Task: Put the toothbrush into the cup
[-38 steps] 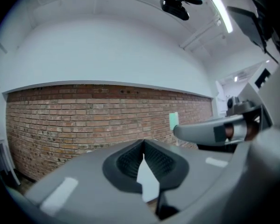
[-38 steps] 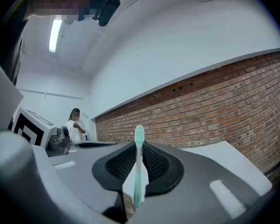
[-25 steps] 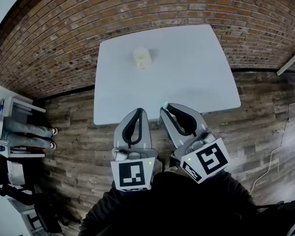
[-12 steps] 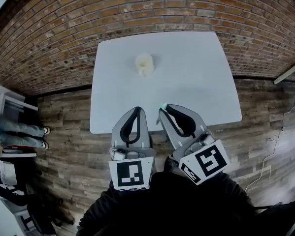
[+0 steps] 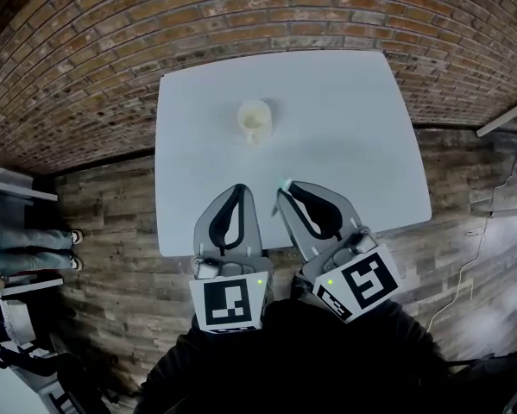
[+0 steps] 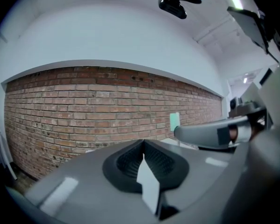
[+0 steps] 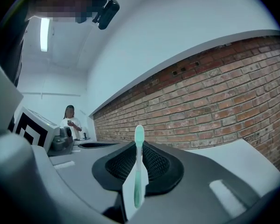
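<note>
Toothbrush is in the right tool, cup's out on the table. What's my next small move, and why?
Probably carry the right tool forward and slightly left, to above the cup. Its jaws are shut on the toothbrush, but it hangs over the near edge of the table, well short of the cup, which stands upright farther in.

One desk [image 5: 344, 128], one cup [image 5: 254, 121], one toothbrush [image 7: 139, 143], two grippers, namely left gripper [image 5: 238, 190] and right gripper [image 5: 289, 188], two marker cubes, left marker cube [image 5: 230, 304], right marker cube [image 5: 359, 283].
</note>
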`<action>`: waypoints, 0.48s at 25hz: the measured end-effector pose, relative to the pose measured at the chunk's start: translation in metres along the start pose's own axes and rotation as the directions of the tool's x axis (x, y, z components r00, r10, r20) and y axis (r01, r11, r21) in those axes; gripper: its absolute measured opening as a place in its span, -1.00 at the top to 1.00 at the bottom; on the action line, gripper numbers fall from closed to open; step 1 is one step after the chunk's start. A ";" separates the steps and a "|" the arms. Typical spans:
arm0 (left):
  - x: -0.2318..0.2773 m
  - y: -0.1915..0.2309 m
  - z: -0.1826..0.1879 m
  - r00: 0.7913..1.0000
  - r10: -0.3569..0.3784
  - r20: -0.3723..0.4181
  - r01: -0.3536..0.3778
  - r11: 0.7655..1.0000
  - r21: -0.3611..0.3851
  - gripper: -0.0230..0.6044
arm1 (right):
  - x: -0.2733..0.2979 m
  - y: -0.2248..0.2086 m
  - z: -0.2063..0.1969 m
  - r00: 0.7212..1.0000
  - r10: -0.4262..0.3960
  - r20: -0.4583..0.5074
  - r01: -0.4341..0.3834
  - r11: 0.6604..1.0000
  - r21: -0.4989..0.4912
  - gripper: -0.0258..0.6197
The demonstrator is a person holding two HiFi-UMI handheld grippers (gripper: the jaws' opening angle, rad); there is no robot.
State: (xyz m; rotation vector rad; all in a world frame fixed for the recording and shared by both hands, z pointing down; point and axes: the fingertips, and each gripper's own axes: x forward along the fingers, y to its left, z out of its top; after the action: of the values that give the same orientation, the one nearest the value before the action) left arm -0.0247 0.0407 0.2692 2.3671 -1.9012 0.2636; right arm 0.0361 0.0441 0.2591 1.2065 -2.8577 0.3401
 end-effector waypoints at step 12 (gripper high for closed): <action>0.062 0.062 0.031 0.994 -0.087 0.071 0.088 0.996 -0.012 0.90 | 0.083 -0.011 0.035 0.997 -0.077 0.021 0.079 0.995 -0.062 0.78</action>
State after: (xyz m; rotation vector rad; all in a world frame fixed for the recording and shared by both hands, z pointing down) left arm -0.0697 -0.0381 0.2490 2.4738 -1.8151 0.1606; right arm -0.0124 -0.0291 0.2356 1.3122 -2.8038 0.2365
